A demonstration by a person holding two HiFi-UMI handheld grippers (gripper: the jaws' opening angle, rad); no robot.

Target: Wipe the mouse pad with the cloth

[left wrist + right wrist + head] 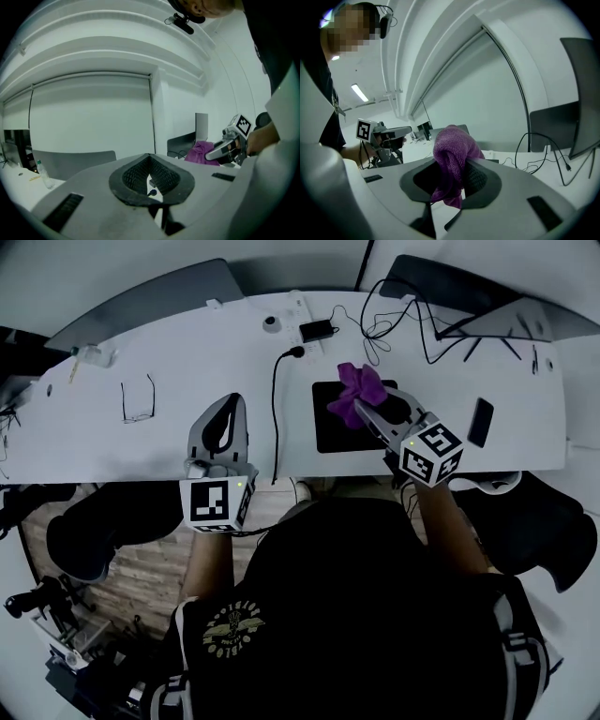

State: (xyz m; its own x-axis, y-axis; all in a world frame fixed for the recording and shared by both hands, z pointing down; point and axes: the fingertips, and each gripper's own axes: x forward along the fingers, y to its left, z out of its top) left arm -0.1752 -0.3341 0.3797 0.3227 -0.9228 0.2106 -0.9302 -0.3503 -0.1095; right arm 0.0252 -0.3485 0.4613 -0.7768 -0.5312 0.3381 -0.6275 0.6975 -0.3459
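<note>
A black mouse pad (330, 430) lies on the white desk (112, 442), right of centre. My right gripper (360, 408) hovers over the pad, shut on a purple cloth (358, 386) that bunches up above the jaws. In the right gripper view the cloth (451, 157) hangs between the dark pads (480, 179). From the left gripper view I can make out the cloth (200, 151) and the right gripper (220, 151) far to the right. My left gripper (236, 402) rests near the desk's front edge, left of the pad, shut and holding nothing (150, 157).
A black cable (275, 413) runs between the grippers to an adapter (317, 330). Eyeglasses (138, 399) lie at the left, a black phone (480, 421) right of the pad. More cables (403, 320) and a dark screen (469, 296) sit at the back right.
</note>
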